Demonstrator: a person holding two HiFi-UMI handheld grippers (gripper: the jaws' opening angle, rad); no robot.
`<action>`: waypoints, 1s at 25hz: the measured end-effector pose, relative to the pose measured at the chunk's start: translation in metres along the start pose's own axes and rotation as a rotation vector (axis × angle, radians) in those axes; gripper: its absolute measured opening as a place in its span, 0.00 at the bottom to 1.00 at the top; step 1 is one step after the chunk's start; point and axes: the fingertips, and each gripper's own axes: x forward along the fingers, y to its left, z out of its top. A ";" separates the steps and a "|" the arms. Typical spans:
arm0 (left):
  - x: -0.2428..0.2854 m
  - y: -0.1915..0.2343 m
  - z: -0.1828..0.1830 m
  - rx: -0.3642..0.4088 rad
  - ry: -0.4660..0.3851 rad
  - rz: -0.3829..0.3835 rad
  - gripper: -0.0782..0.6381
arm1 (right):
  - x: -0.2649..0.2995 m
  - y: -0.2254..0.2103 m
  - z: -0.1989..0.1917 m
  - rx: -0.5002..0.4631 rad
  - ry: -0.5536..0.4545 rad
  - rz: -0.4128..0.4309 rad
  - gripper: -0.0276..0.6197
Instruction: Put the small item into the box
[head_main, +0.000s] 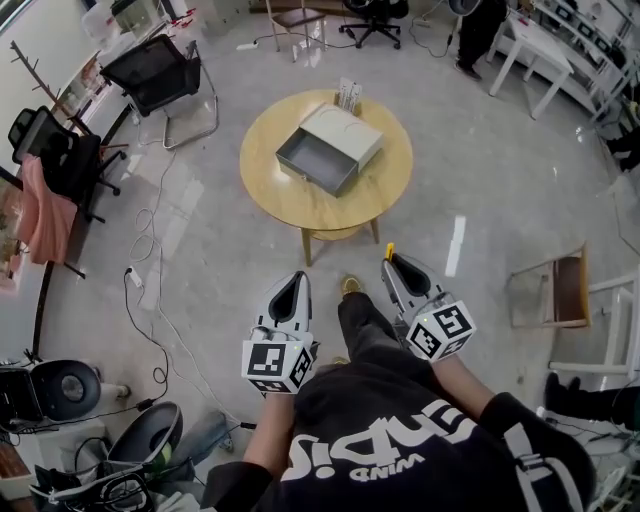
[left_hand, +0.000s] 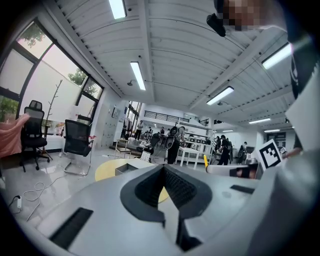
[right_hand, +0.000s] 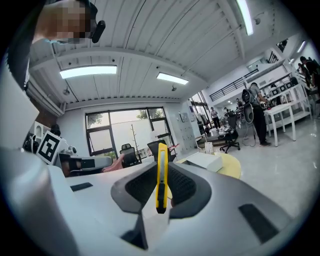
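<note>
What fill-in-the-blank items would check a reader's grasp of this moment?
1. The right gripper is shut on a ____ utility knife.
2. The left gripper, jaws together, holds ____.
3. The box sits open on a ____ wooden table.
Missing words: yellow; nothing; round.

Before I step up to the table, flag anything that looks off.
Nothing spilled or broken. The grey box sits with its drawer pulled open on the round table. Loose cables trail across the floor at your left.
</note>
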 end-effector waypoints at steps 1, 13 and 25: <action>0.006 0.004 0.001 0.000 0.001 0.001 0.12 | 0.008 -0.003 0.000 0.002 0.002 0.003 0.13; 0.109 0.050 0.028 -0.013 0.021 0.007 0.12 | 0.106 -0.057 0.032 -0.008 0.039 0.050 0.13; 0.209 0.100 0.072 -0.023 -0.001 0.072 0.12 | 0.204 -0.111 0.072 -0.009 0.065 0.132 0.13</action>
